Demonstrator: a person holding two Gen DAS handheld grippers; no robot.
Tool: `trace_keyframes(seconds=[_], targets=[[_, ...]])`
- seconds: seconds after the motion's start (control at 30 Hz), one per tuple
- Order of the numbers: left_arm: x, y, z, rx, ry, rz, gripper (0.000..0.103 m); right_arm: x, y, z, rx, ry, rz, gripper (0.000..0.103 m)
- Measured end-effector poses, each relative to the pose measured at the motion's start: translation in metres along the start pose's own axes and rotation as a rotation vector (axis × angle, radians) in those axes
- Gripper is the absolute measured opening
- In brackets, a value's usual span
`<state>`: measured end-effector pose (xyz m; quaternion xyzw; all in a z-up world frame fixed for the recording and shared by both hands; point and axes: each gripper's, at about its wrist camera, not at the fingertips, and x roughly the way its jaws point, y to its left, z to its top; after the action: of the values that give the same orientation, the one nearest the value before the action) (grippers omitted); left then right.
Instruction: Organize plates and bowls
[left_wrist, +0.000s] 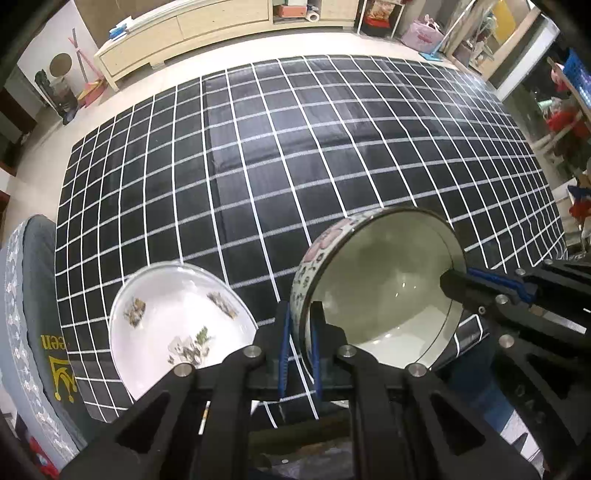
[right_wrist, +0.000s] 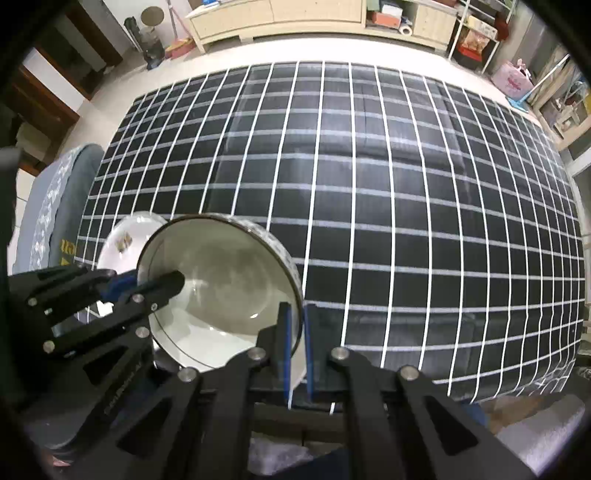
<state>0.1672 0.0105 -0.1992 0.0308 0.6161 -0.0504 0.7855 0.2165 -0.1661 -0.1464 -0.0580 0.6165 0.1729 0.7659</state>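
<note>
While both tongs, left (left_wrist: 300, 325) and right (right_wrist: 297, 325), clench opposite rims, the bowl (left_wrist: 376, 288) hangs tilted between them.

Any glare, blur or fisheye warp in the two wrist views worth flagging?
Left wrist: grid cloth bows outward, corners vignetted; the bowl interior shows small highlights, the plate is bright but its print is readable. Right wrist: same barrel warp on the cloth, a soft sheen down its middle; the bowl reflects small glints; both views sharp, no motion blur.

Both grippers (left_wrist: 299, 339) (right_wrist: 297, 343): black skeletal linkage arms, silver pivot screws, blue-padded jaws.
</note>
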Motion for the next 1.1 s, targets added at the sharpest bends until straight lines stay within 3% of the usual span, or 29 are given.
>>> trace_keyframes(seconds=[0.57, 1.1], targets=[[0.045, -0.021, -0.065, 0.054, 0.057, 0.018, 0.010, 0.025, 0.005, -0.014, -0.022, 0.059, -0.015, 0.009], [0.047, -0.024, -0.052, 0.057, 0.036, 0.015, 0.012, 0.029, 0.007, -0.010, -0.038, 0.053, -0.034, 0.009]])
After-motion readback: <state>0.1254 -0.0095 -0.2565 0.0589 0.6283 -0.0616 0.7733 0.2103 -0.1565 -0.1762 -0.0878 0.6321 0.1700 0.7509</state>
